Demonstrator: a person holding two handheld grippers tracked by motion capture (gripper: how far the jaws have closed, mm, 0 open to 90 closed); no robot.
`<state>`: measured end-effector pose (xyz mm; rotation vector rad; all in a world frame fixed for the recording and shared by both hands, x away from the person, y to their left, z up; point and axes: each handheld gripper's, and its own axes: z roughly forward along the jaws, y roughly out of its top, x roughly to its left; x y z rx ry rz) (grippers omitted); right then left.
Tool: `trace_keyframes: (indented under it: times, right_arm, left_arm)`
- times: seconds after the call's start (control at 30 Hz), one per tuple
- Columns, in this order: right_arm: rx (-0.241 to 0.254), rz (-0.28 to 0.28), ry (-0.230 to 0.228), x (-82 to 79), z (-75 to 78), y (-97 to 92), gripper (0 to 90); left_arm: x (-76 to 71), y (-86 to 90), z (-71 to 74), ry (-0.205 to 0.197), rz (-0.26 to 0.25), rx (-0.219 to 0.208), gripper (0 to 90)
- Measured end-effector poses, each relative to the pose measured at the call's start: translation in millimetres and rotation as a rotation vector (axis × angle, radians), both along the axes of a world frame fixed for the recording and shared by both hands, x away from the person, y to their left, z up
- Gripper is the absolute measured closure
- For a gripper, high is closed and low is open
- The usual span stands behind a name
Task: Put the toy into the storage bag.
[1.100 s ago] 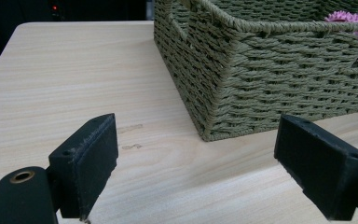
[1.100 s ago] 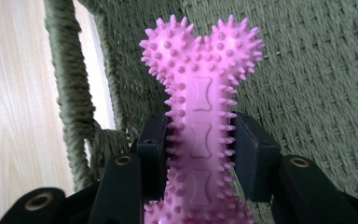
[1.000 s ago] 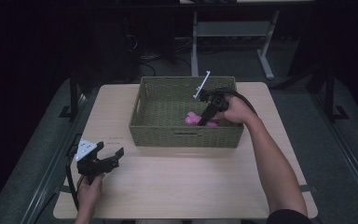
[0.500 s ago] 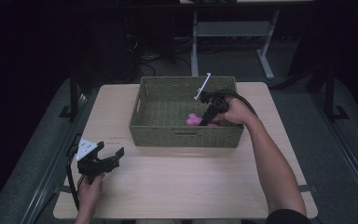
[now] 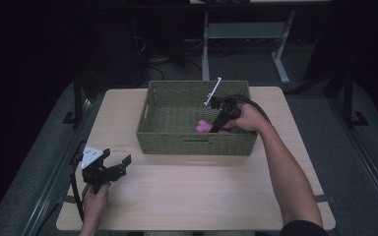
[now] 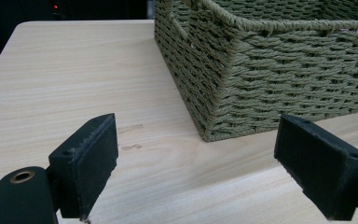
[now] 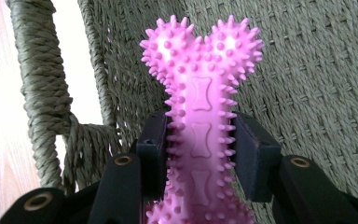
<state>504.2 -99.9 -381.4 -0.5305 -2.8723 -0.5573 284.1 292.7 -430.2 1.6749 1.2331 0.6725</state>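
At seven o'clock on the table [image 5: 192, 196] we rest our left gripper [image 5: 115, 164], jaws spread and empty. At one o'clock our right gripper [image 7: 200, 140] pinches the pink spiked bone toy [image 7: 201, 88] by its shaft, low inside the woven basket [image 5: 197, 145] near its front wall. We judge it a lift-out or set-down; next, move it clear of the rim. Nothing else shows in the basket.

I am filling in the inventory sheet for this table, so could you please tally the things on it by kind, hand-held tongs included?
Woven green basket: 1
Pink spiky bone-shaped toy, clamped in the right tongs inside the basket: 1
Hand-held tongs, counting the open left tongs near the table's front-left corner: 2
Total: 4
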Motion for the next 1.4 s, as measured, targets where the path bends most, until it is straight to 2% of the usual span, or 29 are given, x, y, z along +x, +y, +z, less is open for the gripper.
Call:
trace_keyframes:
  times: [0.2, 0.6, 1.03, 1.4]
  right_arm:
    - [0.01, -0.017, 0.005, 1.6, -0.2, -0.2, 53.6]
    - [0.041, -0.024, -0.027, -3.8, 13.9, -3.6, 51.5]
    - [0.097, -0.05, -0.083, -21.0, 45.2, -21.6, 45.8]
    - [0.142, -0.083, -0.113, -36.8, 58.6, -43.6, 41.5]
  left_arm:
    - [-0.5, 0.1, 0.3, 0.0, 0.003, 0.005, 13.0]
    - [-1.6, 0.1, 0.1, 0.0, -0.003, 0.002, 13.0]
    - [-2.3, 0.2, 0.3, 0.0, -0.006, 0.002, 13.0]
    - [-2.3, -1.1, 0.1, 0.0, -0.007, 0.006, 13.0]
